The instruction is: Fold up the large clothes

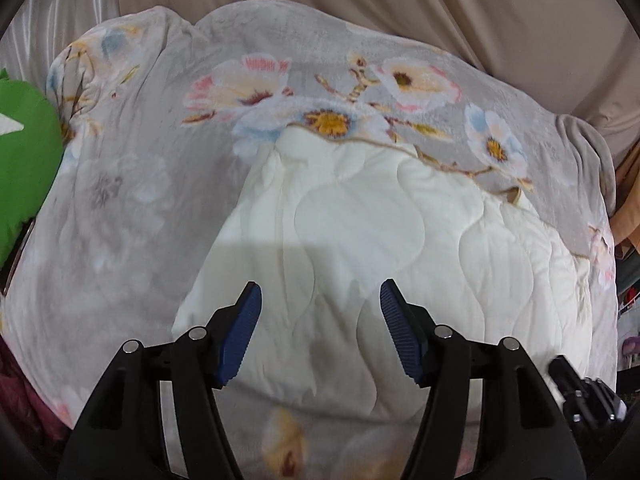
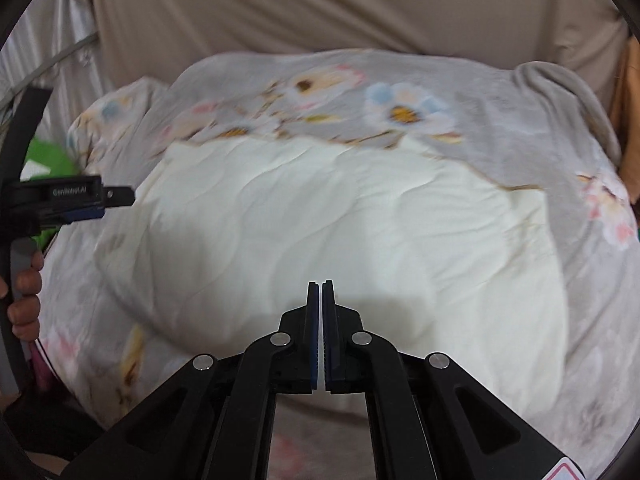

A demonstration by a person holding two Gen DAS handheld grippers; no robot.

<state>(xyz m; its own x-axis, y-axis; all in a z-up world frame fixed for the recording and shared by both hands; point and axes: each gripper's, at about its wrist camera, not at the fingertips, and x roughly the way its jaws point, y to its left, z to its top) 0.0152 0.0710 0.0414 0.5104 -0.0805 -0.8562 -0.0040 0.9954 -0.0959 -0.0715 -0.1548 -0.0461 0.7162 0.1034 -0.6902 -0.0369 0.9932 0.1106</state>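
Observation:
A large grey floral blanket [image 1: 140, 200] lies spread out, with its cream quilted lining [image 1: 380, 232] folded over on top in the middle. It also shows in the right wrist view, the blanket [image 2: 500, 112] around the cream lining [image 2: 340, 220]. My left gripper [image 1: 320, 300] is open and empty, hovering above the near part of the cream lining. My right gripper [image 2: 322, 284] is shut with nothing between its pads, above the lining's near edge. The left gripper [image 2: 100, 200] shows at the left edge of the right wrist view, held by a hand.
A green cushion [image 1: 24, 160] lies at the blanket's left edge. Beige draped fabric [image 1: 440, 8] hangs behind the blanket. An orange cloth [image 1: 628, 200] and clutter sit at the far right. A dark red fabric [image 1: 24, 400] lies at the lower left.

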